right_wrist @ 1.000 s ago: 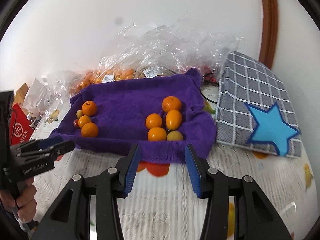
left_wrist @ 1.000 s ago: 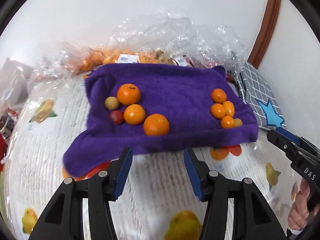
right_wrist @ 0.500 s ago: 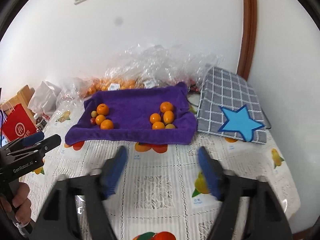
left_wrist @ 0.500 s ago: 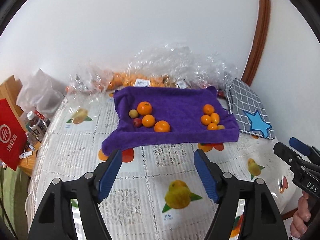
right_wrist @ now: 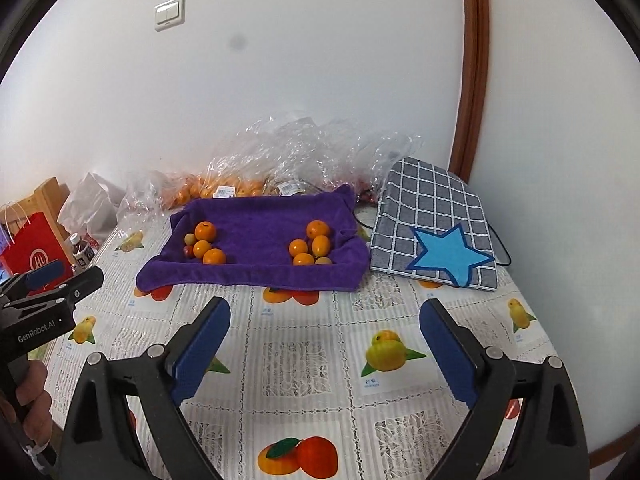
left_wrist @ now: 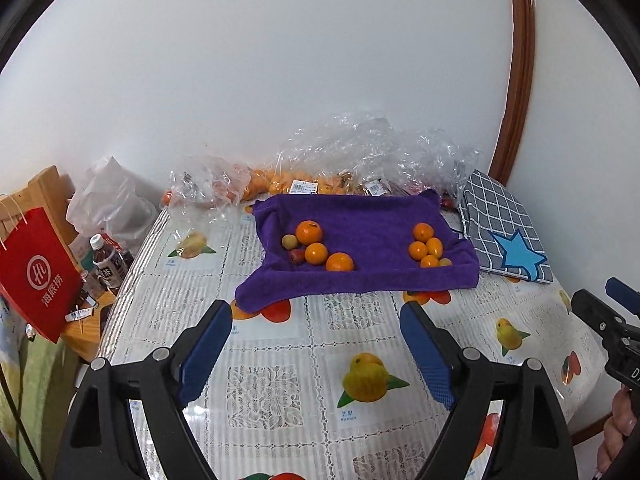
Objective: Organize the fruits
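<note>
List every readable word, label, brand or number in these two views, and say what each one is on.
"GenRobot.AI": on the left gripper, seen in the right wrist view.
"海底捞" with a round logo: on the red paper bag.
"mango", under Chinese characters: on the tablecloth.
"D": cut-off lettering on the right gripper.
Bottle label and price stickers on the fruit bags: too small to read.

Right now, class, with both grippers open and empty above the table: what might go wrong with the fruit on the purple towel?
1. The round oranges lie loose in touching clusters on the soft purple towel; gripping one may nudge its neighbours into rolling.
2. The small yellowish fruit sits near the towel's front edge and could roll off.
3. The left gripper and right gripper might collide.
</note>
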A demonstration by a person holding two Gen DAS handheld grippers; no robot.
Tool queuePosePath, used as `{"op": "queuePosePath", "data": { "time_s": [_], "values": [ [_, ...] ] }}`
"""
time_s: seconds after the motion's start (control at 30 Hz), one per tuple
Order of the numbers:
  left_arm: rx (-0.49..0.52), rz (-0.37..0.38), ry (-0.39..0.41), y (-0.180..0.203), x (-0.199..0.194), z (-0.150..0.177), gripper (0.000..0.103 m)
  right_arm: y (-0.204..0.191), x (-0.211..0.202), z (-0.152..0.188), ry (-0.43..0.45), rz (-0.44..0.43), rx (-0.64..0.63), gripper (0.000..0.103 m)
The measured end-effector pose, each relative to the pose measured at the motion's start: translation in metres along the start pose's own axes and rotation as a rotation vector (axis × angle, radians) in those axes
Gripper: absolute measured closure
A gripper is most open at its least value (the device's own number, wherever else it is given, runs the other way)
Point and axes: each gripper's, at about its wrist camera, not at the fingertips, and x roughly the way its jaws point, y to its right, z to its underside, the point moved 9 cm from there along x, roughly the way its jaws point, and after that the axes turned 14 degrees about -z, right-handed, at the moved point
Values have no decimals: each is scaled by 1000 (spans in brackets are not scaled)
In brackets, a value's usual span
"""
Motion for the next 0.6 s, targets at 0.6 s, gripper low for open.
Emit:
{"op": "queuePosePath", "data": {
  "time_s": [0.6],
  "values": [
    [0,-41,9,-6,-10,1,18,0,-4,8,-8,-5,9,8]
  ]
}}
